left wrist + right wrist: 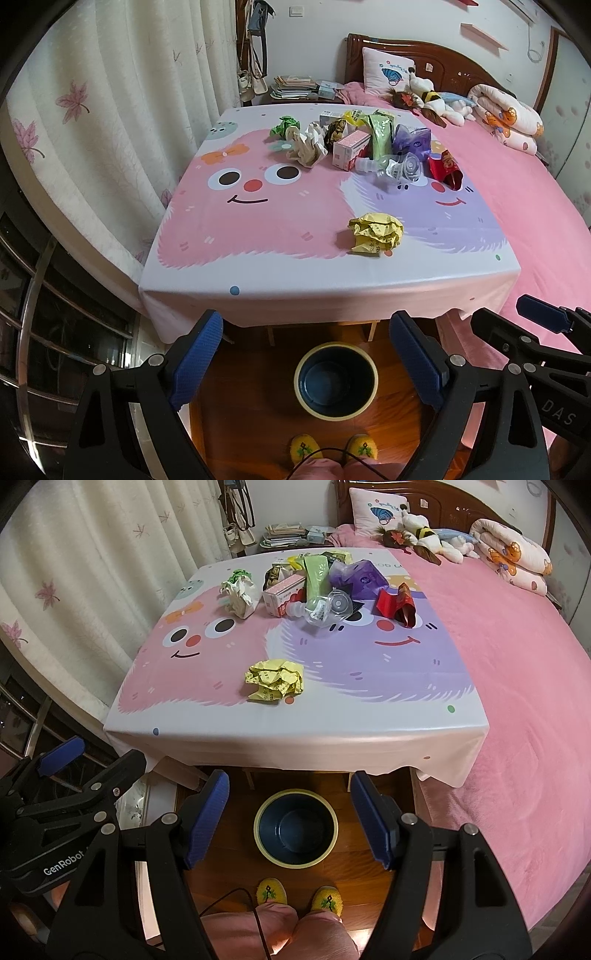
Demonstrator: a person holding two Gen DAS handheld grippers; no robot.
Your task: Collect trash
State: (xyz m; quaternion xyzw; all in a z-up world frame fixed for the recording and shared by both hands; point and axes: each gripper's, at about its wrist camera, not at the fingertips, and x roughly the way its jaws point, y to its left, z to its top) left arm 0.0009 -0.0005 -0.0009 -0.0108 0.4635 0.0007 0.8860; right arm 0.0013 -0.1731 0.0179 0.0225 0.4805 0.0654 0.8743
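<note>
Trash lies on the desk ahead, none of it in either tool's grasp. Nearest the cameras, two feet in yellow knitted slippers (271,890) stand on the brown wooden floor (240,406), with pink trouser legs (317,934) at the bottom edge. The left hand-held gripper (306,360) hangs with its blue-padded fingers (197,356) spread wide and nothing between them; the right hand-held gripper (290,819) is likewise wide open and empty. Between each pair of fingers, on the floor just before the desk's near edge, sits a round dark-blue bin with a pale yellow rim (295,827), its inside bare.

Above it hangs the near hem of a cartoon-printed tablecloth in pink and purple (295,738) covering the desk. Alone toward the front of the cloth lies a crumpled yellow paper ball with printed text (275,681), well apart from the rest. Farther back a heap is crowded together: a crushed clear plastic bottle (323,609), a red foil wrapper (397,603), a pink and white carton (282,592), a crumpled white paper wad (240,596), a light green pouch (316,574), a purple plastic bag (356,576) and a small green crumpled scrap (282,127).

Right of the desk spreads a pink bed (517,664), with plush toys (424,535), a white pillow (378,507) and a rolled patterned quilt (513,557) by the dark wooden headboard (436,61). Cream curtains with leaf prints (110,110) hang on the left.
</note>
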